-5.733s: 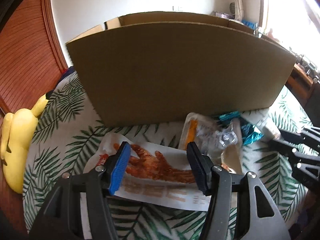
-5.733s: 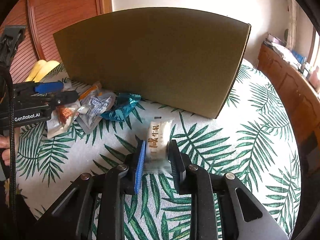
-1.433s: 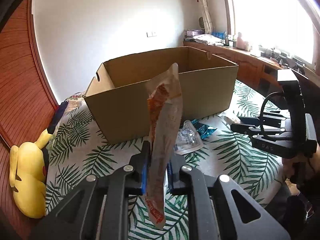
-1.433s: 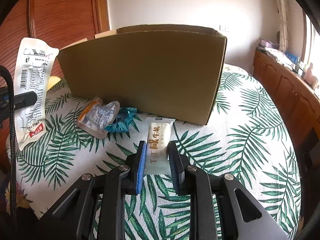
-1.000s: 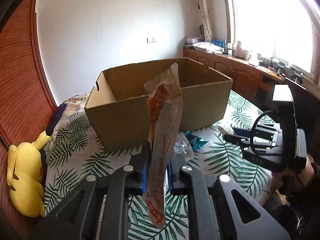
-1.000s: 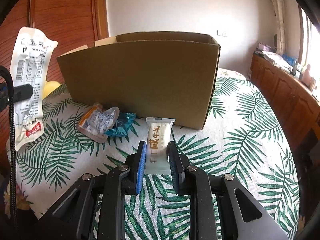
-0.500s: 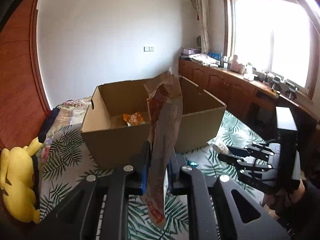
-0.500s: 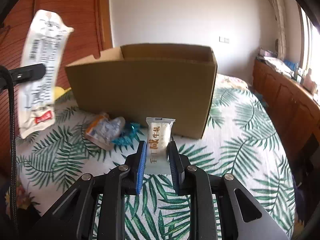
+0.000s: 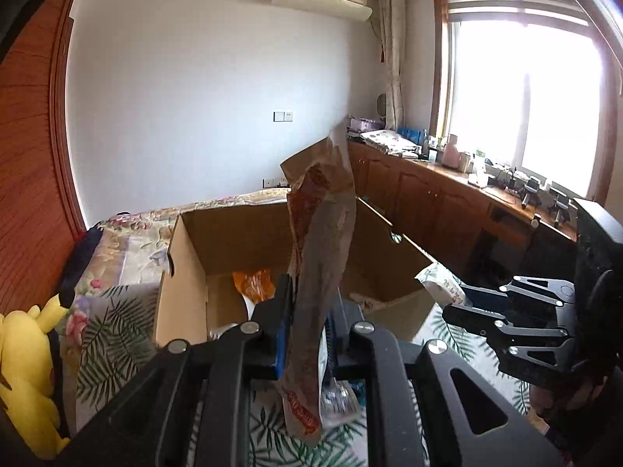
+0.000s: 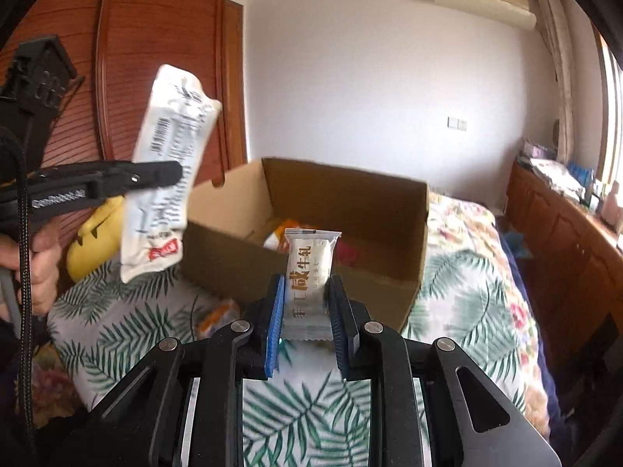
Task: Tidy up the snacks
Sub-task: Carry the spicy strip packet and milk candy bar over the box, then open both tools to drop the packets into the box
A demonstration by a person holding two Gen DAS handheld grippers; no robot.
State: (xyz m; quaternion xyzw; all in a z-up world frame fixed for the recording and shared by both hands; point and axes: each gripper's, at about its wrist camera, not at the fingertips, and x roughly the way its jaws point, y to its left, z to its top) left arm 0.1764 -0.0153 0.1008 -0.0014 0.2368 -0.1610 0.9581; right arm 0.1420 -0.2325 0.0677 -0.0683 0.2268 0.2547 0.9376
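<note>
Snacks are up in the air, one per hand: the left tongs point(image 9: 307, 323) clench a long flat packet point(image 9: 323, 257) and the right tongs point(image 10: 307, 311) clench a small white bar point(image 10: 311, 272), both raised clear of the near wall of the open box point(image 10: 311, 202) (some packets already inside), probably to drop them in.

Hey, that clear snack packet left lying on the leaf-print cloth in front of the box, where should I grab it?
Judging from the left wrist view, take the clear packet by a flat sealed edge, coming from above with the jaws across it. It lies flat on the cloth, half hidden, so a thin edge probably pinches easiest.
</note>
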